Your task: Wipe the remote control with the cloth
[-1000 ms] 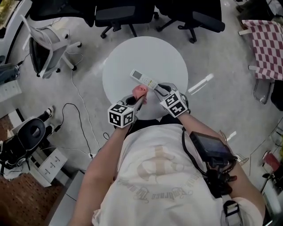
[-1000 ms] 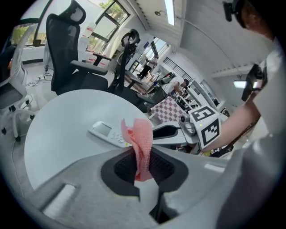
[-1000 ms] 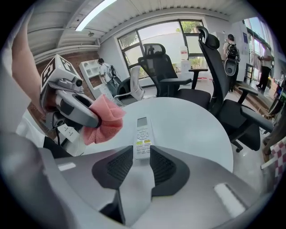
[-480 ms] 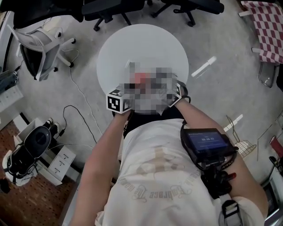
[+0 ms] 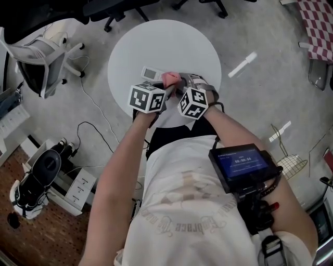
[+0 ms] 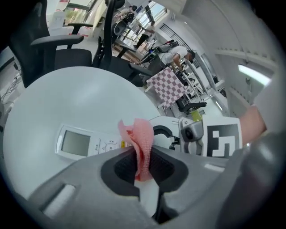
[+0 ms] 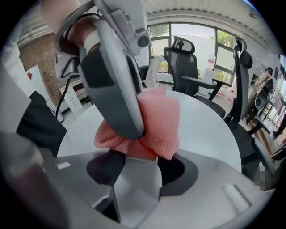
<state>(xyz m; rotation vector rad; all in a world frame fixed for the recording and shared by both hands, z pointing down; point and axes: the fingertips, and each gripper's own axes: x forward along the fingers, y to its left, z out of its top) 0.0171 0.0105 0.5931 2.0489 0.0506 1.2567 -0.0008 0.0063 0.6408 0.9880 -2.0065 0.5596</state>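
A white remote control [image 5: 151, 74] [image 6: 87, 144] with a small screen lies flat on the round white table [image 5: 171, 47]. My left gripper [image 5: 165, 88] [image 6: 143, 154] is shut on a folded pink cloth [image 5: 170, 79] [image 6: 142, 143], held just right of the remote and a little above it. In the right gripper view one left finger [image 7: 116, 80] presses into the cloth [image 7: 158, 125]. My right gripper [image 5: 182, 88] [image 7: 142, 163] stands wide, its jaws closing; the cloth's lower edge hangs at the gap between them and the pads do not press on it.
Black office chairs [image 5: 119, 8] ring the table's far side, and a white chair [image 5: 47, 57] stands at the left. Cables and a power strip [image 5: 78, 187] lie on the floor at the left. A checked cloth [image 5: 317, 26] is at the top right.
The right jaws were at the remote's end and narrower; now they stand wide under the cloth. The remote lies free on the table. Both grippers have come close together.
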